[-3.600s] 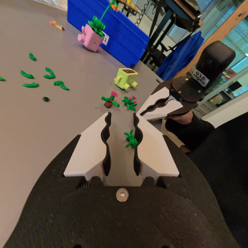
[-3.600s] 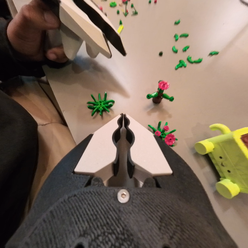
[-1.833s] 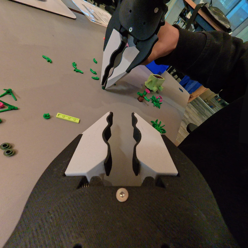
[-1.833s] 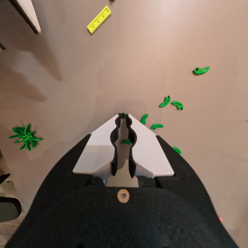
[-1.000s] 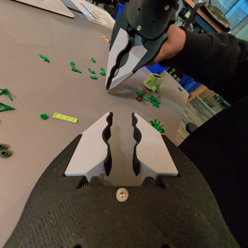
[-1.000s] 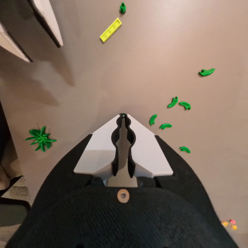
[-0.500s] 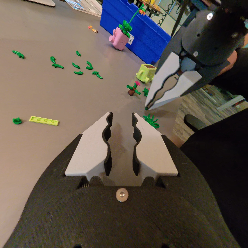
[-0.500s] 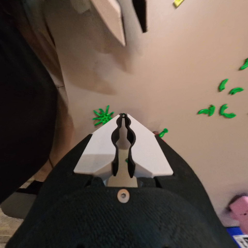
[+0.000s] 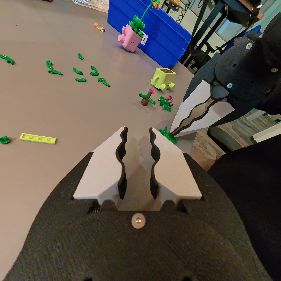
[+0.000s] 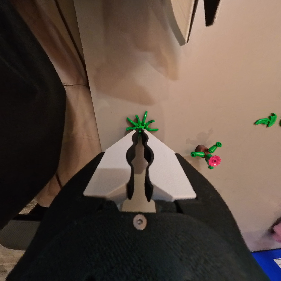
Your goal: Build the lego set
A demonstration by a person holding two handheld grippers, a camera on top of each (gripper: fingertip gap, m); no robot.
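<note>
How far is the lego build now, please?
Done: the pink pot holds its plant. In hand: the right tongs, closed, reach the centre of the spiky green plant; the left tongs are open and empty. Left: the yellow-green pot has no plant, and green leaves and a lime plate lie loose.

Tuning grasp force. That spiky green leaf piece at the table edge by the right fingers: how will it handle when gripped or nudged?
The spiky green leaf piece looks small and thin, so probably very light and easily slid by a nudge. Its fronds are slender and curved, likely springy; pinching the hub seems safer. It lies close to the table edge, so a push from the right gripper could send it off.
</note>
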